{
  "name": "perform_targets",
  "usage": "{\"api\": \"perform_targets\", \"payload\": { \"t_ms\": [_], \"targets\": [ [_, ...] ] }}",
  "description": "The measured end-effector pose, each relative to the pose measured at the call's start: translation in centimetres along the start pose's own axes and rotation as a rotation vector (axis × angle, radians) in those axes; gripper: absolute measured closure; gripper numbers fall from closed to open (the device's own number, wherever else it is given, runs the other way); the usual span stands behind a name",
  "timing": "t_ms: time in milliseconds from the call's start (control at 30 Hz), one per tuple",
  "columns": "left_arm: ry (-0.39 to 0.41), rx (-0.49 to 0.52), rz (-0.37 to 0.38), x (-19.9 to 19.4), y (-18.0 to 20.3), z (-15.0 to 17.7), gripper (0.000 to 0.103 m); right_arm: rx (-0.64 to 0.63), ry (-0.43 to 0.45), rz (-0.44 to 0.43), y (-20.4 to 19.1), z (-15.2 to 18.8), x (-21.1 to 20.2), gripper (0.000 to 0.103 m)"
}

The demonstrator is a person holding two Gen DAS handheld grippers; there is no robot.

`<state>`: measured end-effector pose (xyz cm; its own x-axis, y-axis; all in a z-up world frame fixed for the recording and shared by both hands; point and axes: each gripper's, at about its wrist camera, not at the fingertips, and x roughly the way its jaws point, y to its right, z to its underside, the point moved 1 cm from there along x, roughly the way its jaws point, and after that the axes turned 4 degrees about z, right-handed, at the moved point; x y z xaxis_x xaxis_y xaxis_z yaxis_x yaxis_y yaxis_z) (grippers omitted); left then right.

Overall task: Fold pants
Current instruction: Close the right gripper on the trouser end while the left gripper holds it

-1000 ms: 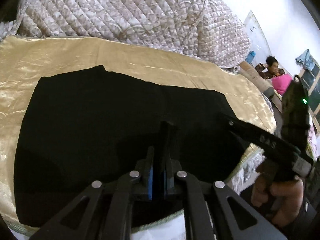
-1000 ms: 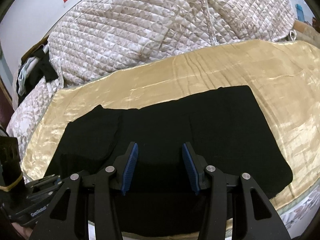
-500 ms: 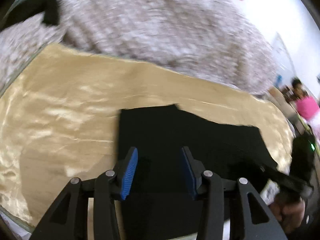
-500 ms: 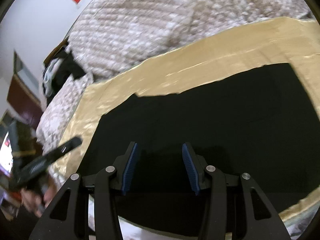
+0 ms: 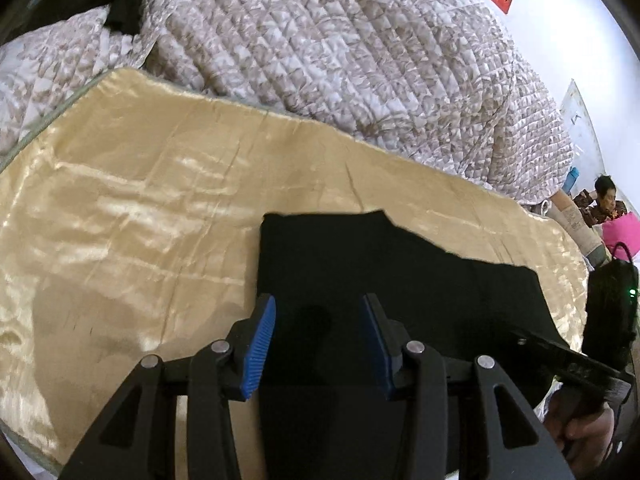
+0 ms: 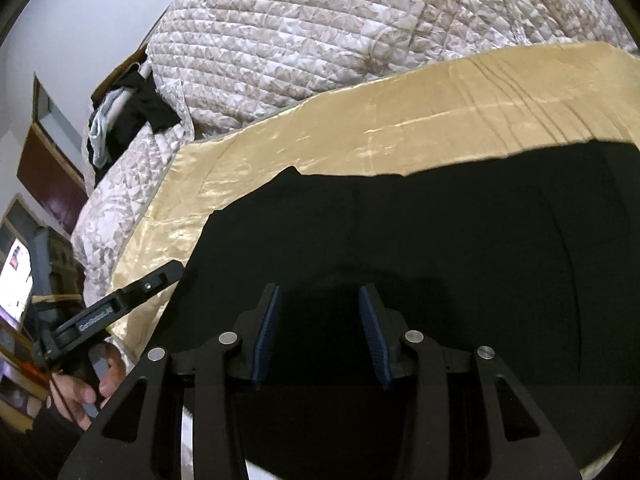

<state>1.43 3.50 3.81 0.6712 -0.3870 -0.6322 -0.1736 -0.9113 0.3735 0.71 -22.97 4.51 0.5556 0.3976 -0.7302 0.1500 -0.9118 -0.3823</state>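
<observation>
While the black pants are lying folded and flat on the gold sheet covering the bed, the left tongs are hovering released over their left edge, and the right tongs are hovering released above their middle, gripping nothing. Behind, a quilt is lying heaped.

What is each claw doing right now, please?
Left claw: open, empty, above the flat black fabric pants.
Right claw: open, empty.
</observation>
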Motion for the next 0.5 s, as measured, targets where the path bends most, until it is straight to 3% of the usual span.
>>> {"api": "perform_targets", "payload": {
  "t_ms": [133, 367, 433, 500],
  "targets": [
    [0.022, 0.03, -0.001, 0.4, 0.9, -0.7, 0.057, -0.006, -0.009, 0.036, -0.1, -1.2, 1.5, 0.062],
    [-0.043, 0.049, 0.004, 2.1, 1.5, 0.3, 0.057, -0.002, -0.032, 0.054, -0.5, -1.6, 2.2, 0.063],
    [-0.049, 0.059, -0.005, 2.3, 1.6, 0.5, 0.057, -0.001, -0.031, 0.065, -0.3, -1.6, 2.2, 0.078],
    [-0.05, 0.073, -0.011, 2.3, 1.7, 0.6, 0.057, 0.014, -0.031, 0.066, 0.1, -1.6, 2.2, 0.084]
  ]
}}
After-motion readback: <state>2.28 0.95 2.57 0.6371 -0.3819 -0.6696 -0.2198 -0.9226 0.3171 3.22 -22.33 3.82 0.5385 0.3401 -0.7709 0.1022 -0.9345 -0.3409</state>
